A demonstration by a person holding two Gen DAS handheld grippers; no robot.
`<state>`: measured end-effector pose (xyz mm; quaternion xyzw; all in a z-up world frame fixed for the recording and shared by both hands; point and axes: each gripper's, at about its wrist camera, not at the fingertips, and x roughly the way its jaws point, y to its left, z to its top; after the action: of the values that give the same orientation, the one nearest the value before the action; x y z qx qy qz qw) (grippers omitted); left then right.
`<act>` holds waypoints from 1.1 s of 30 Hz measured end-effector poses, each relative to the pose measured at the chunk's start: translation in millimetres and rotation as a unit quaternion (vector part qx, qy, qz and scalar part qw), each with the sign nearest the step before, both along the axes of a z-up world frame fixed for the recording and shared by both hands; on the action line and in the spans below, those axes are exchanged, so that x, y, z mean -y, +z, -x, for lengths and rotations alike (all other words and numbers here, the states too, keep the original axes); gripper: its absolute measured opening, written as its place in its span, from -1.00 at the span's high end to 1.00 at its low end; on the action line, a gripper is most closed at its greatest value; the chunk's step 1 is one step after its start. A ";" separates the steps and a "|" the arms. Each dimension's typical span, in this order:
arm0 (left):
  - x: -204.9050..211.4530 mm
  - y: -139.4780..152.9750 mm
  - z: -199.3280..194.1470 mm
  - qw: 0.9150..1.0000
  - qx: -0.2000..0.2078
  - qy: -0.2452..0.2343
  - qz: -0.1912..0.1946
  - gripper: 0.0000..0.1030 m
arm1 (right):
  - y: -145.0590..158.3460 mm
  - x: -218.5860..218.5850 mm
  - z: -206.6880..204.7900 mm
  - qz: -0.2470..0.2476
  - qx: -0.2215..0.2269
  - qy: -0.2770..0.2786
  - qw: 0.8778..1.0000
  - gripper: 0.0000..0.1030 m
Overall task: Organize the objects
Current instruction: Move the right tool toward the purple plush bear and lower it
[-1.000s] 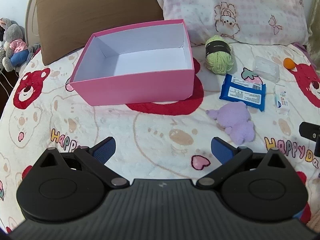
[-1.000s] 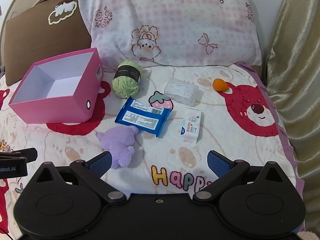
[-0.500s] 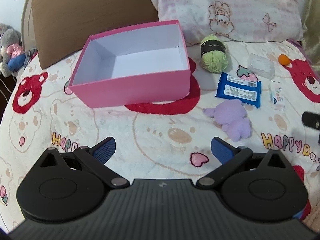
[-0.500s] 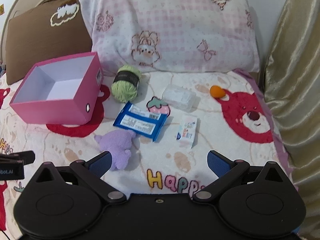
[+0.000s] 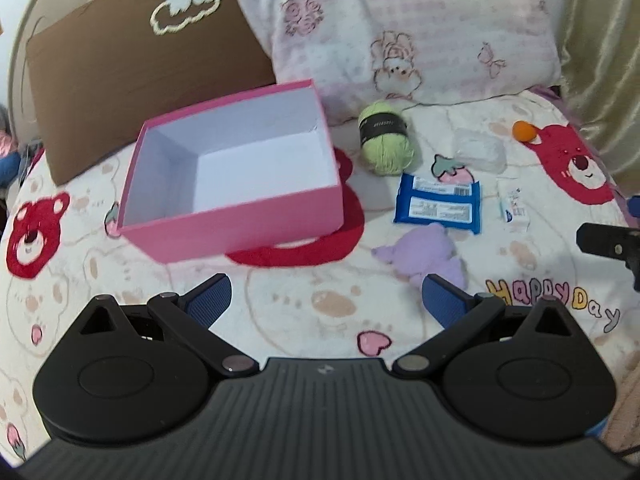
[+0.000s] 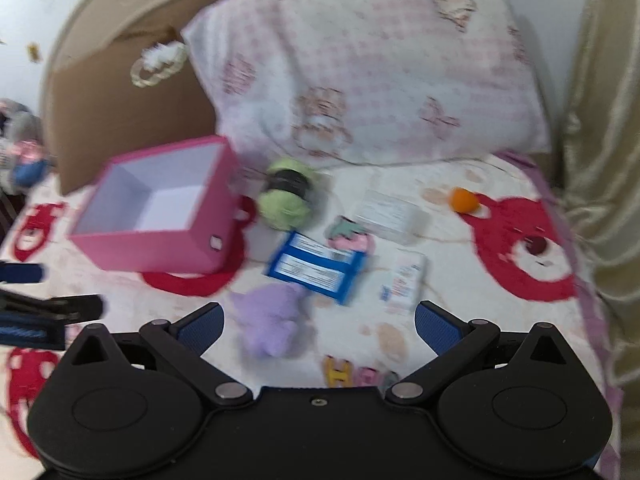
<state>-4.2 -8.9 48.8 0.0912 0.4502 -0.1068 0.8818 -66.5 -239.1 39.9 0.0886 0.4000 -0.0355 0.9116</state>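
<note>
Box — pink outside, white inside, lidless | yarn — green, black-banded

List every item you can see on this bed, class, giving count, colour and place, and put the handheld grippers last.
box: 1, pink outside, white inside, empty, left on the blanket
yarn ball: 1, green, right of the box
packet: 1, blue, before the yarn
plush toy: 1, purple, nearest the grippers
clear case: 1, transparent, behind the packet
small pack: 1, white, right of the packet
ball: 1, orange, far right
pillows: 2, brown and pink-checked, at the headboard
left gripper: fingers open, empty
right gripper: fingers open, empty
</note>
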 end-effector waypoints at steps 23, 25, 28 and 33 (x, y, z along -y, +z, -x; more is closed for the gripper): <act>21.0 -50.7 -45.7 0.997 -0.050 0.000 0.052 -1.00 | -74.2 -39.7 -57.5 0.021 -0.091 0.136 0.986 -1.00; 22.4 -59.9 -48.8 0.997 -0.057 0.002 0.057 -1.00 | -84.2 -42.1 -63.4 0.024 -0.088 0.144 0.985 -1.00; 23.6 -76.4 -54.3 0.995 -0.069 0.012 0.069 -1.00 | -102.3 -47.8 -71.6 0.033 -0.090 0.159 0.983 -1.00; 28.7 -102.7 -62.5 0.993 -0.074 0.016 0.085 -1.00 | -130.4 -48.6 -86.4 0.027 -0.080 0.163 0.983 -1.00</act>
<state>58.3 -37.6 -53.8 0.0002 0.5052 -0.1370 0.8520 19.9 -190.5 -90.5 -0.0055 0.4798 0.0955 0.8722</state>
